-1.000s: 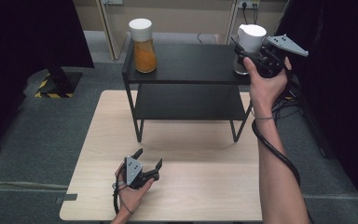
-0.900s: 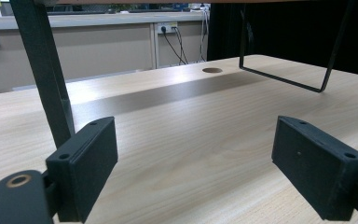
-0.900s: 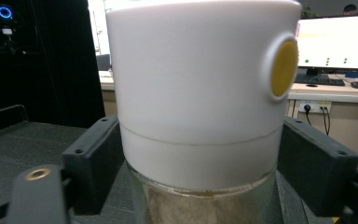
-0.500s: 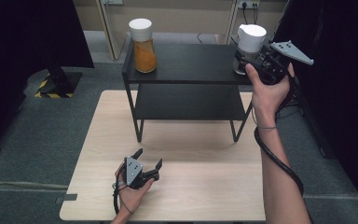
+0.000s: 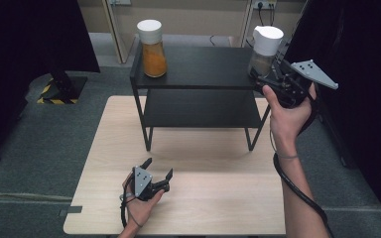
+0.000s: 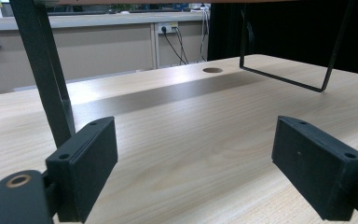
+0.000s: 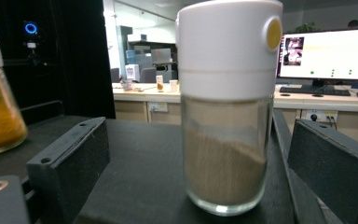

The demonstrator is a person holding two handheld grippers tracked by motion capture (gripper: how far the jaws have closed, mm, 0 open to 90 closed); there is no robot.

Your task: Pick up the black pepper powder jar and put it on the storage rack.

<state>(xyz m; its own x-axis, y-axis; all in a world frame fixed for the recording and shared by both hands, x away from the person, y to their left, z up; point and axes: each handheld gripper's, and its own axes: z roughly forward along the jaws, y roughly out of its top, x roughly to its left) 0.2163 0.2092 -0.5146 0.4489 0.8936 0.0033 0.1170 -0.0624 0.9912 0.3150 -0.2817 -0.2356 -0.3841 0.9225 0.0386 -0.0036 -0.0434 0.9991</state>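
On the shelf (image 5: 198, 64), at two o'clock, the brown-powder jar (image 7: 226, 140) stands between the right hand-held gripper (image 7: 200, 168) jaws, apart; centre low on glass, then close. Left hand-held gripper (image 5: 155, 174) rests apart on the bench (image 5: 228, 198).

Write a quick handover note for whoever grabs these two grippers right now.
Left gripper: open, resting low on the wooden table, holding nothing.
Right gripper: open, fingers either side of the white-capped jar on the black shelf's top right, not closed on it.
Orange-filled jar: upright at the shelf's top left, untouched.
Done: right gripper lined up on the jar.
Left, probably: close and lift; no destination is given.
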